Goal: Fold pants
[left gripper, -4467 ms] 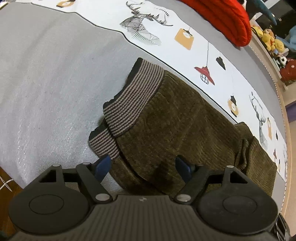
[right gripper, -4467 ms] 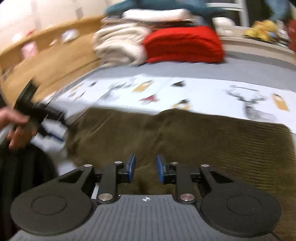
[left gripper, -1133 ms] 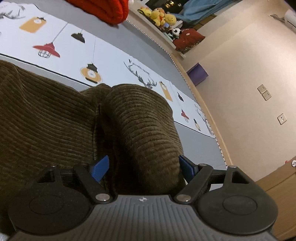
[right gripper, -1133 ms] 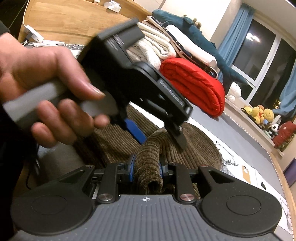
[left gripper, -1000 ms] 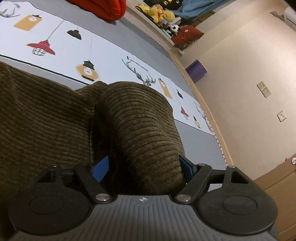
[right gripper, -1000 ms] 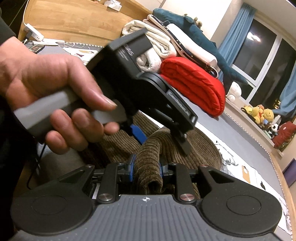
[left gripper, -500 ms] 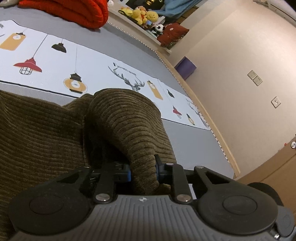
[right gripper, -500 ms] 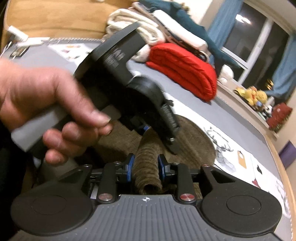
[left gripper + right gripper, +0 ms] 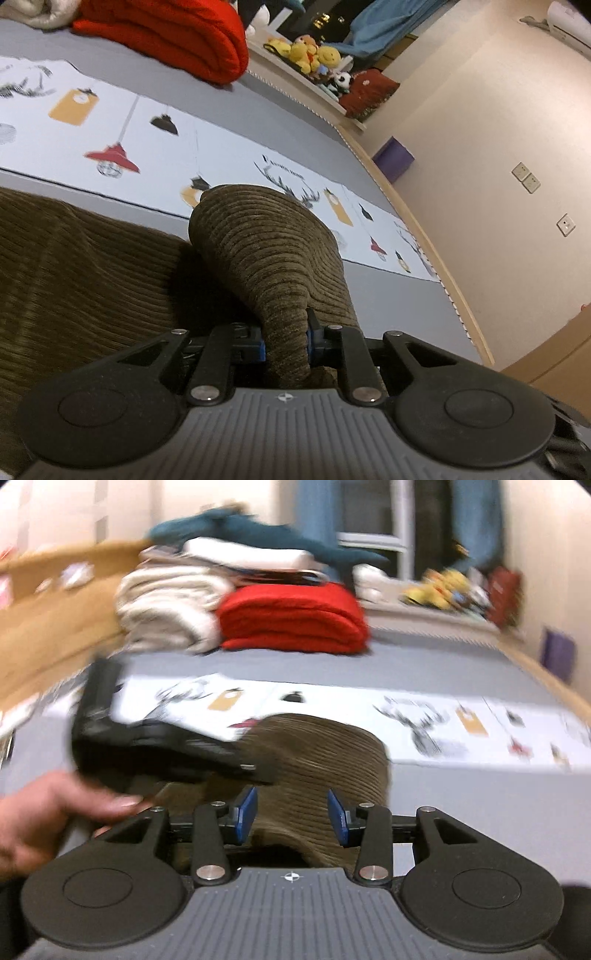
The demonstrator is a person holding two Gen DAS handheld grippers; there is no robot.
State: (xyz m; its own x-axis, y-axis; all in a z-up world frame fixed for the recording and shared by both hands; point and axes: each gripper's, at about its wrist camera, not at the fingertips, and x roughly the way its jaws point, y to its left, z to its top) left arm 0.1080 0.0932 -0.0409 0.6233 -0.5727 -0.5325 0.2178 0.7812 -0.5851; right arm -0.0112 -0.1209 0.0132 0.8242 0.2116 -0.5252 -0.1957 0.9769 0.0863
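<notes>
The olive-brown corduroy pants [image 9: 85, 266] lie on a grey bed with a printed white sheet. My left gripper [image 9: 285, 338] is shut on a raised fold of the pants [image 9: 273, 251] and lifts it into a hump. In the right wrist view my right gripper [image 9: 291, 814] has its blue pads apart around the same lifted fold [image 9: 325, 753], jaws open. The left gripper's black body [image 9: 155, 738] and the hand that holds it [image 9: 48, 812] show blurred at the left of that view.
A folded red blanket [image 9: 166, 37] and cream and white bedding [image 9: 166, 605] are stacked at the far side of the bed. Plush toys [image 9: 314, 55] sit on a ledge. The bed's wooden edge [image 9: 436, 258] runs along the right; the wall stands beyond it.
My right gripper has opened and let go of the pants fold. My left gripper stays shut on the fold and has lifted it higher. The right view has swung and is blurred.
</notes>
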